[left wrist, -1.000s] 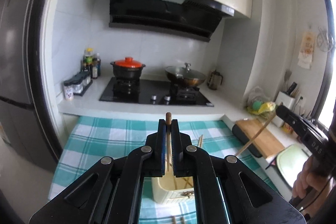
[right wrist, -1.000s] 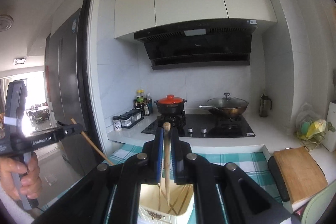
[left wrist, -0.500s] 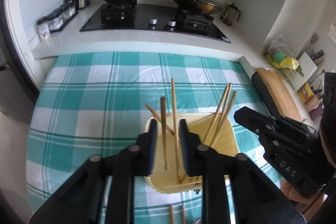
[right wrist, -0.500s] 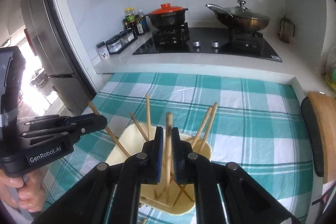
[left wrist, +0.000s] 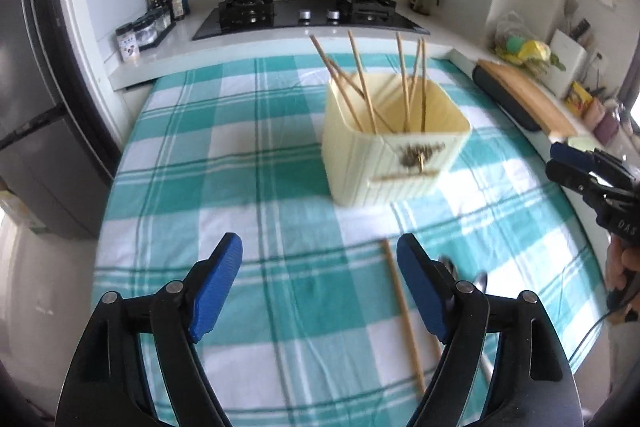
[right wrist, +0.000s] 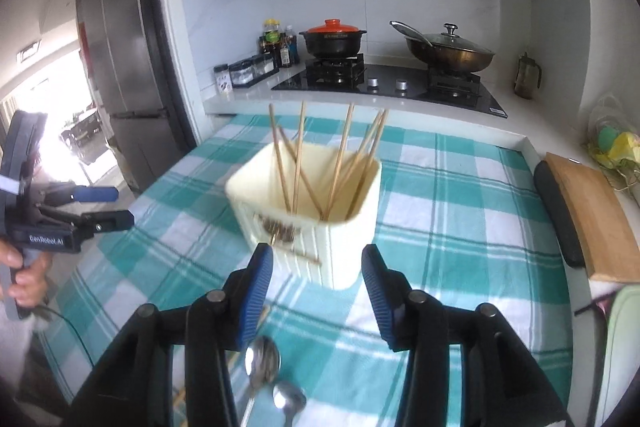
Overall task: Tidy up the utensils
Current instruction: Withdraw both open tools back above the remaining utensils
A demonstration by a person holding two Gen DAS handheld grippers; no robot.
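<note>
A cream holder box (left wrist: 384, 163) stands on the green checked cloth (left wrist: 240, 155) with several chopsticks (left wrist: 362, 83) leaning in it. My left gripper (left wrist: 318, 247) hangs low over the cloth in front of the box, its jaws opening with nothing between them. One loose chopstick (left wrist: 402, 311) lies on the cloth by its right finger. My right gripper (right wrist: 317, 259) is just short of the holder box (right wrist: 344, 251), its jaws also opening and empty. Two metal spoons (right wrist: 262, 359) lie on the cloth below it. Each gripper appears at the edge of the other's view.
Behind the table are a hob (right wrist: 384, 83), a red-lidded pot (right wrist: 332, 41), a lidded wok (right wrist: 450, 51) and spice jars (right wrist: 248, 73). A wooden board (right wrist: 588, 211) lies on the counter to the right. A fridge (right wrist: 120, 67) stands left, past the table's edge.
Both grippers were shut on a chopstick over the holder, let it drop in, opened, then drew back and sank toward the cloth. The chopsticks now stand in the box.
</note>
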